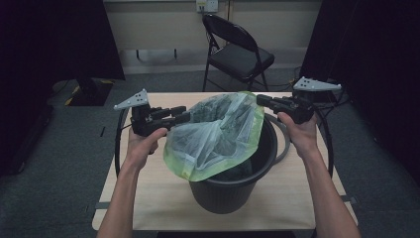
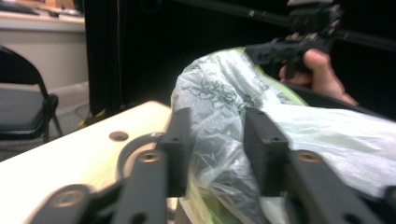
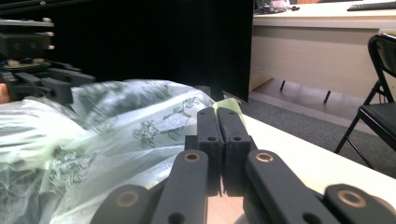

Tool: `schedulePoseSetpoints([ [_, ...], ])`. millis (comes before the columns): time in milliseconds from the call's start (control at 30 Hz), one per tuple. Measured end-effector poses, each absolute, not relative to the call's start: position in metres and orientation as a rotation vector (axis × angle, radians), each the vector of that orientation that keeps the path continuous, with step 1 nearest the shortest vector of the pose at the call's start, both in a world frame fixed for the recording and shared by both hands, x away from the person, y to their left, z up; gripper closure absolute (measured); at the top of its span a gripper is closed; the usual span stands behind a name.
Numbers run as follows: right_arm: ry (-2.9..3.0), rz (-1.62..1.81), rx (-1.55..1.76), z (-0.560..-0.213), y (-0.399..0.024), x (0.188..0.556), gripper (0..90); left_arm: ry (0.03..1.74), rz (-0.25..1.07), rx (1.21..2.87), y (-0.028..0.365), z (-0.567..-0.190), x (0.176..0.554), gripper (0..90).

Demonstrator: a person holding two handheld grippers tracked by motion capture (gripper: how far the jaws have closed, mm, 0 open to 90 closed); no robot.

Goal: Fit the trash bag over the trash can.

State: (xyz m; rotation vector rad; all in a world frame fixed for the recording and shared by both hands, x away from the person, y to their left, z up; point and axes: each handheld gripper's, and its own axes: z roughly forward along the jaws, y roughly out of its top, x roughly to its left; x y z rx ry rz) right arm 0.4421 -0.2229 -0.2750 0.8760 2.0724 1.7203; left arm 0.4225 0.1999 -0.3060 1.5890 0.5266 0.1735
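Your right gripper (image 3: 218,122) pinches the bag (image 1: 218,134) rim at 1 o'clock; your left gripper (image 2: 215,140) clamps bunched plastic at 9 o'clock above the bin (image 1: 233,191).

- My forearms come up from the near edge of the table, spread wide apart, one on each side.
- My left hand (image 1: 143,144) grips its handle from below; the left gripper (image 1: 184,116) lies about level and points inward to my right.
- Its jaws stand partly apart.
- My right hand (image 1: 299,130) holds its handle the same way; the right gripper (image 1: 261,99) points inward to my left.
- Its jaws are pressed together, pad against pad (image 3: 208,126).
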Motion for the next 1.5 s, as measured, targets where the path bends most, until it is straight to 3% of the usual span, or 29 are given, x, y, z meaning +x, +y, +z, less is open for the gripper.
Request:
schedulePoseSetpoints([
  [100, 2.075, 1.713, 0.895, -0.280, -0.226, 0.444, 89.0, 0.522, 0.187, 1.594, 0.205, -0.305, 0.418, 74.6],
  [267, 2.083, 1.687, 0.916, -0.290, -0.227, 0.447, 88.2, 0.505, 0.161, 1.582, 0.213, -0.306, 0.412, 77.1],
  [633, 2.153, 1.623, 0.945, -0.317, -0.223, 0.450, 90.0, 0.480, 0.158, 1.563, 0.223, -0.310, 0.394, 75.8],
  [800, 2.162, 1.593, 0.946, -0.325, -0.222, 0.450, 89.9, 0.493, 0.156, 1.566, 0.224, -0.309, 0.395, 69.6],
  [967, 2.076, 1.621, 0.933, -0.306, -0.227, 0.447, 77.0, 0.506, 0.181, 1.568, 0.223, -0.297, 0.401, 57.6],
  [1100, 2.028, 1.635, 0.900, -0.290, -0.230, 0.439, 66.4, 0.497, 0.187, 1.608, 0.219, -0.285, 0.414, 55.8],
  [1300, 2.006, 1.671, 0.837, -0.278, -0.229, 0.417, 60.8, 0.501, 0.150, 1.629, 0.202, -0.287, 0.436, 57.5],
  [1367, 2.004, 1.678, 0.827, -0.277, -0.228, 0.409, 58.0, 0.519, 0.143, 1.638, 0.196, -0.293, 0.440, 61.5],
  [1433, 2.006, 1.683, 0.823, -0.277, -0.227, 0.403, 55.0, 0.525, 0.155, 1.655, 0.193, -0.297, 0.440, 74.4],
  [1500, 2.022, 1.678, 0.814, -0.279, -0.226, 0.398, 54.1, 0.528, 0.153, 1.630, 0.194, -0.299, 0.438, 77.3],
])
